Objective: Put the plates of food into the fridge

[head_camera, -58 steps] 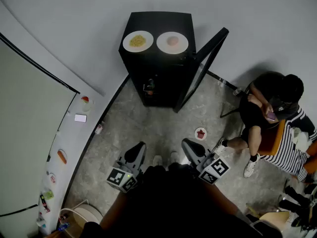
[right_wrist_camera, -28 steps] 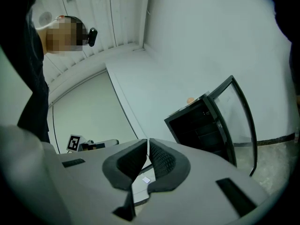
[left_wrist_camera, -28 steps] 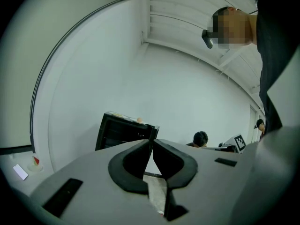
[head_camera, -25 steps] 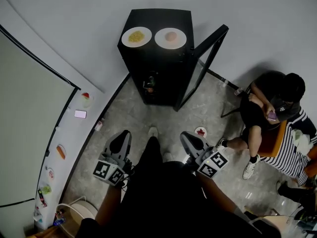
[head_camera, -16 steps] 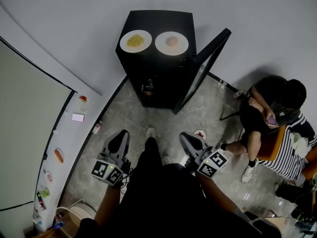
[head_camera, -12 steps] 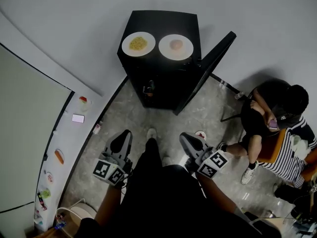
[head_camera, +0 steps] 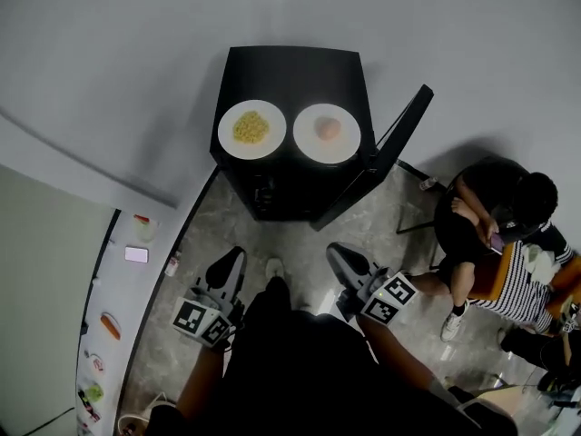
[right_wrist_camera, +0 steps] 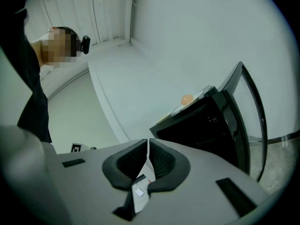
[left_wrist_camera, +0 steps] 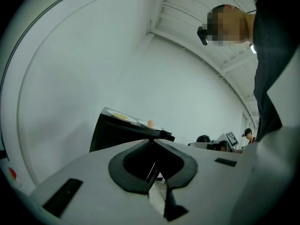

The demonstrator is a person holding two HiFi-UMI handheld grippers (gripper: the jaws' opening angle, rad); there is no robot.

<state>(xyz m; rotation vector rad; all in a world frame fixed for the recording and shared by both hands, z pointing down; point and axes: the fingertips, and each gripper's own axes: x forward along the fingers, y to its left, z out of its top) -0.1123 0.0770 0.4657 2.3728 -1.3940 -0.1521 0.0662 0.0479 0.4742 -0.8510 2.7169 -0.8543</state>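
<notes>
2 plates sat on top of the black fridge [head_camera: 290,71], ahead of both tools and well apart from them. The noodle plate [head_camera: 251,129] lined up with the left tool [head_camera: 232,260], the other plate [head_camera: 327,133] with the right tool [head_camera: 338,254]. Both tools were clenched empty. The open door [head_camera: 399,143] hemmed in the right side.

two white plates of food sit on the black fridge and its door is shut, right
No, the door of the black fridge stands open, as the head view shows; the two white plates of food do sit on top.
</notes>
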